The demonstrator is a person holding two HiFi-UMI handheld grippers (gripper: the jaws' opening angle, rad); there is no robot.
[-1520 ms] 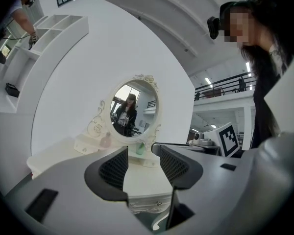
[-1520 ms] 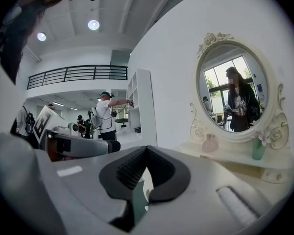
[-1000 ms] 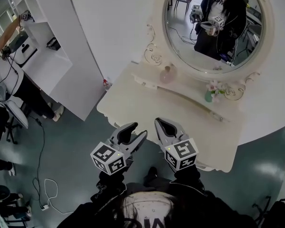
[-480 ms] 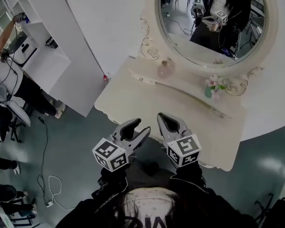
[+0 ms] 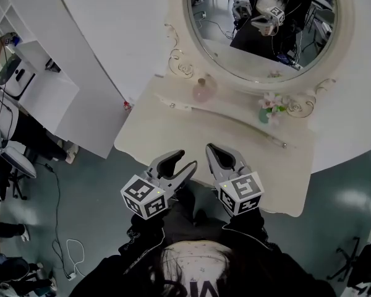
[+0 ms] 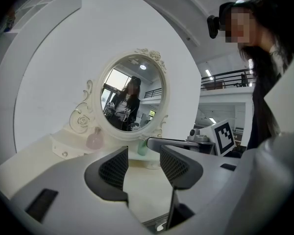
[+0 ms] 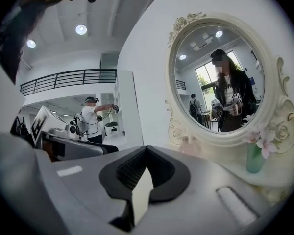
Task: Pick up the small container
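Observation:
A small pink bottle-shaped container point(image 5: 202, 90) stands on the back ledge of the cream dressing table point(image 5: 154, 129), under the oval mirror point(image 5: 260, 23). It also shows as the pink container point(image 6: 94, 140) in the left gripper view and the pink container point(image 7: 187, 144) in the right gripper view. My left gripper point(image 5: 180, 164) hovers at the table's front edge, jaws open and empty; its pads point(image 6: 115, 166) stand apart. Beside it my right gripper point(image 5: 214, 151) has its pads point(image 7: 137, 166) shut together on nothing. Both are well short of the container.
A small green vase with pale flowers point(image 5: 267, 111) stands on the ledge to the right of the container. A white cabinet point(image 5: 62, 98) stands left of the table. A cable point(image 5: 71, 252) lies on the floor, and a person point(image 5: 0, 116) is at the far left.
Both grippers have moved forward toward the dressing table, side by side. The table and mirror have slid up and left in the head view. Neither gripper's jaws have changed.

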